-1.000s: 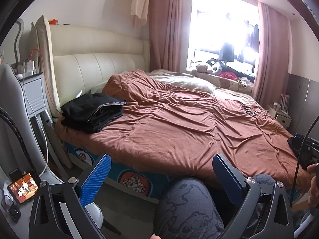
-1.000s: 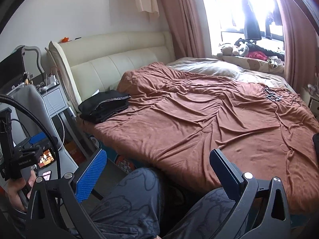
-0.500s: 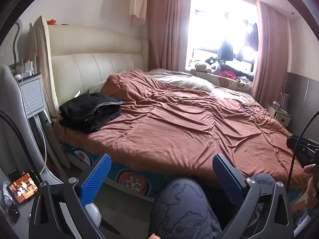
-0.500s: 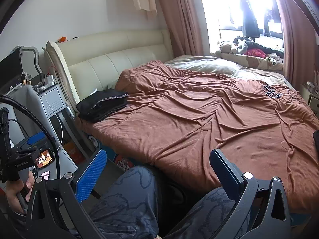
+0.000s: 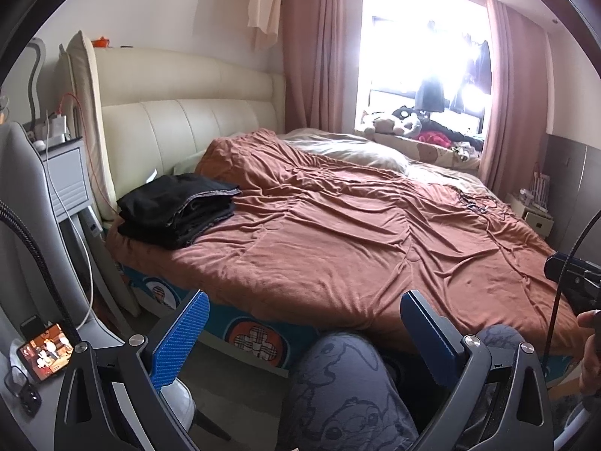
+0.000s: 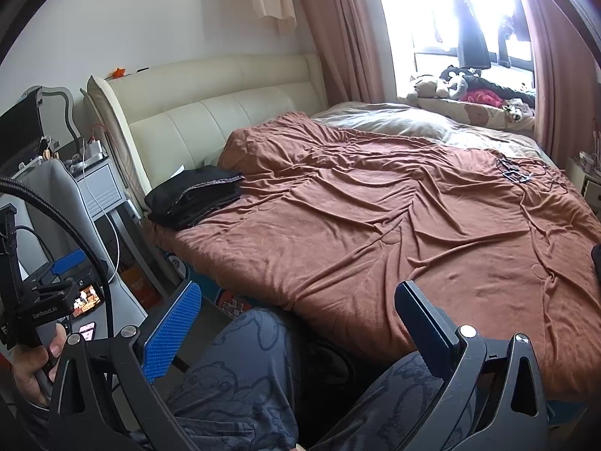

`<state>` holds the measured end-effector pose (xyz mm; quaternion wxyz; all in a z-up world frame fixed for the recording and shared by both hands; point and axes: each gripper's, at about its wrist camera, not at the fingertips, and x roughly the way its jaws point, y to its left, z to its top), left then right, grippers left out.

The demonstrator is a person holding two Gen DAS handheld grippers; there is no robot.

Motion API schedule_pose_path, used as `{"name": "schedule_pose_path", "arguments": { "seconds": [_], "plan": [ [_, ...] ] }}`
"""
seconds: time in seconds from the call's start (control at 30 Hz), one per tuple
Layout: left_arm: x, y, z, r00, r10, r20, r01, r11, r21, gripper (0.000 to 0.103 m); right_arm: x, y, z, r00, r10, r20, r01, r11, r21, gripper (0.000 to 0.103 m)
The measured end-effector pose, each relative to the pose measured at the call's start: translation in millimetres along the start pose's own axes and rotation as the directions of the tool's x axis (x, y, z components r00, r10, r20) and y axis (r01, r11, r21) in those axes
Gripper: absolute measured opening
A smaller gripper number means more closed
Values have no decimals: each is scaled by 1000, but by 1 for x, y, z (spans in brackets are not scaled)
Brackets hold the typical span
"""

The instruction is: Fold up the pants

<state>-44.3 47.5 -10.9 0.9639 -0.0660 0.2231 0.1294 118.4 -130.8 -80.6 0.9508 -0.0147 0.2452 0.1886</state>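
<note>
One bed point(image 5: 124, 270), covered by one rust-brown duvet point(image 5: 338, 240), wrinkled all over. One cream headboard point(image 5: 180, 112) behind it. One window point(image 5: 420, 60), very bright, flanked by two pink curtains point(image 5: 319, 49). One pale pillow point(image 5: 349, 150) at the far side of the bed. One grey chair point(image 5: 22, 203) at the left edge. One grey nightstand point(image 5: 69, 180) beside the headboard.

Pants point(image 5: 176, 208): one dark folded stack on the near-left corner of the duvet, close to the headboard; number of garments in the stack can't be told. Same stack point(image 6: 195, 195) seen from the right wrist.

Person's two knees point(image 6: 240, 368) in grey printed trousers, low between the fingers.

Left gripper point(image 5: 300, 330): fingers spread wide, nothing held, well apart from the pants. Right gripper point(image 6: 296, 323): also spread wide, nothing held, short of the bed edge.

Plush toys point(image 5: 394, 124) on the sill, at least two. One phone point(image 5: 45, 351) with lit screen, lower left. One cable tangle point(image 6: 518, 174) on the far duvet.
</note>
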Motion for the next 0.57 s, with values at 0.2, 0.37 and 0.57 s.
{"name": "schedule_pose_path", "arguments": {
  "seconds": [0.2,0.37,0.57],
  "plan": [
    [-4,-1,0,1000,8,5,-8,1000,2,103,-3,3,-1,1000,-10,8,10,1000,-16,103],
    [-10,-4,-1,1000,-9,19,9,1000,13,103,-5,4,-3,1000,-9,7,9,1000,-17,103],
    [-17,-8,0,999,-28,46,27,999,25,103,-6,4,-2,1000,-8,10,8,1000,-22,103]
  ]
}}
